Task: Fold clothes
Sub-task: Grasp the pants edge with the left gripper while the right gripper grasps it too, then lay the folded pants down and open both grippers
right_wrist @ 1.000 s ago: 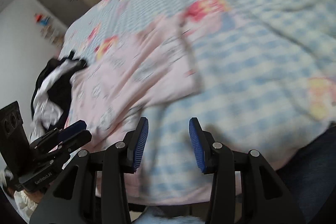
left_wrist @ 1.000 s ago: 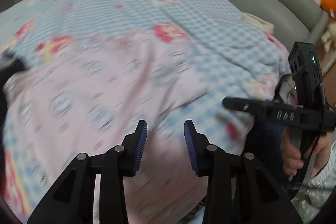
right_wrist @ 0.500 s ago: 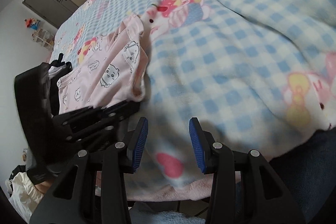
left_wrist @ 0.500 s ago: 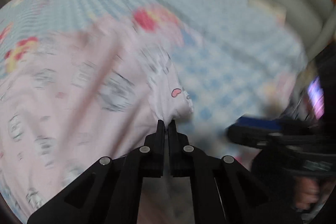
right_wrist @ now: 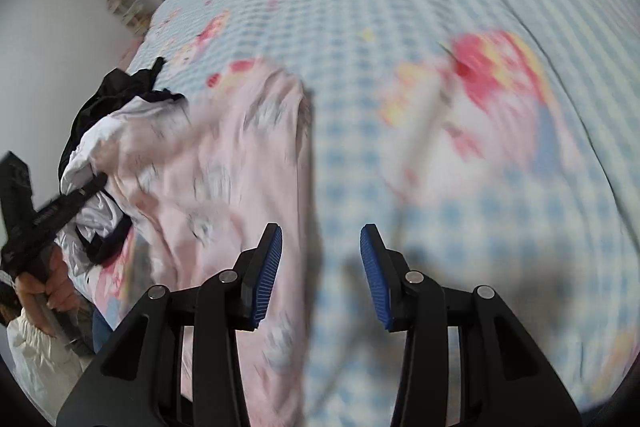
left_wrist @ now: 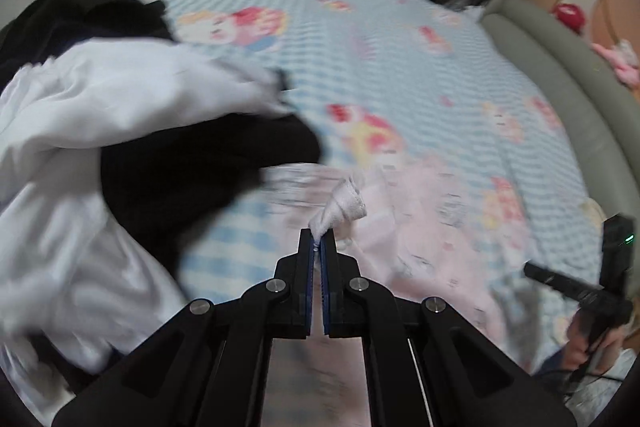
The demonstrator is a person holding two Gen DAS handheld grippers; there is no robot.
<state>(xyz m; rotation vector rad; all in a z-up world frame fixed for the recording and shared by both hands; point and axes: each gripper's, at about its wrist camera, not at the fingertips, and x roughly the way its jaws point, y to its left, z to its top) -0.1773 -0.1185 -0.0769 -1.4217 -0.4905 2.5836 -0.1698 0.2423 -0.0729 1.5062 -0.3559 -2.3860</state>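
Bed (right_wrist: 400, 7) with blue checked cover carries everything. Heap of white and black clothes (left_wrist: 120, 131) sits at its left side. Pink printed garment (right_wrist: 240, 167) lies beside the heap, long axis running from the near bed edge away toward the far side. Left gripper (left_wrist: 319, 247): jaws closed on a white-trimmed corner of the pink garment. Right gripper (right_wrist: 320, 267): jaws open, empty, at its right edge. We judge a fold underway; carry the corner low, keep edges aligned
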